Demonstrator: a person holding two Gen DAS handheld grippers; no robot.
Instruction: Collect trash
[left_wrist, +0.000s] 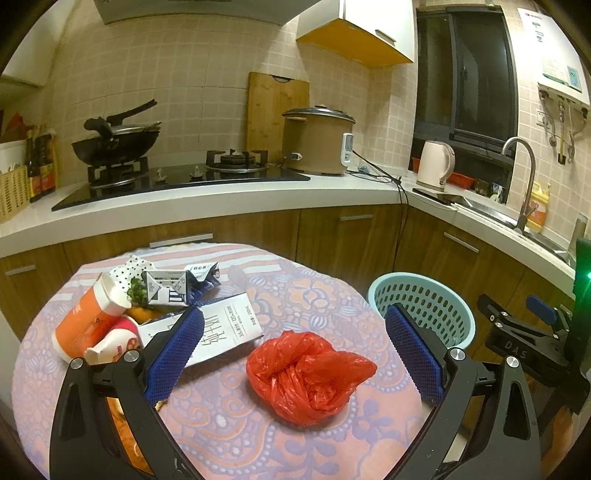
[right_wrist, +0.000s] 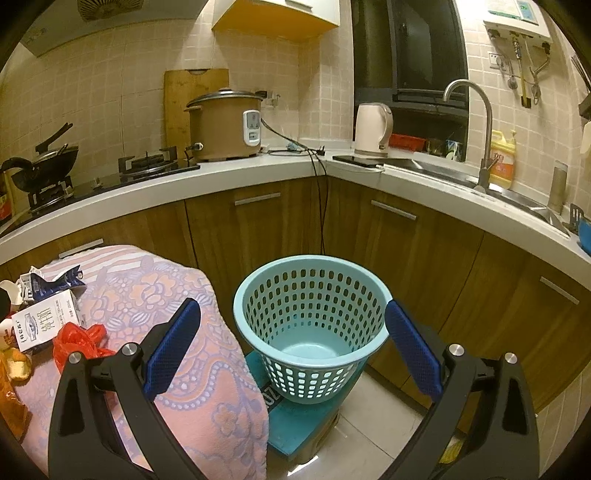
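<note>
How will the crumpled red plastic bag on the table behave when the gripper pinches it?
The red plastic bag looks thin and crumpled, so it will probably squash and hang floppy. It seems light. Its glossy film may slip between the open left gripper's fingers.

Left gripper (left_wrist: 293, 350): spread wide, blue ribbed pads (left_wrist: 173, 354) angled outward, nothing between them. Black finger arms rising from the lower corners of the left wrist view, a silver bolt at each knuckle. Pointed forward and slightly down. Empty, touching nothing.

Right gripper (right_wrist: 291, 347): likewise wide apart, blue pads (right_wrist: 413, 350) flared, gap between them free. Same black arms and silver bolts, same forward, slightly downward tilt. Empty, no contact on either pad.

Seen from the left wrist view at the far right edge: black frame of the right gripper (left_wrist: 524, 336), just beside the left one, at about the same height.
</note>
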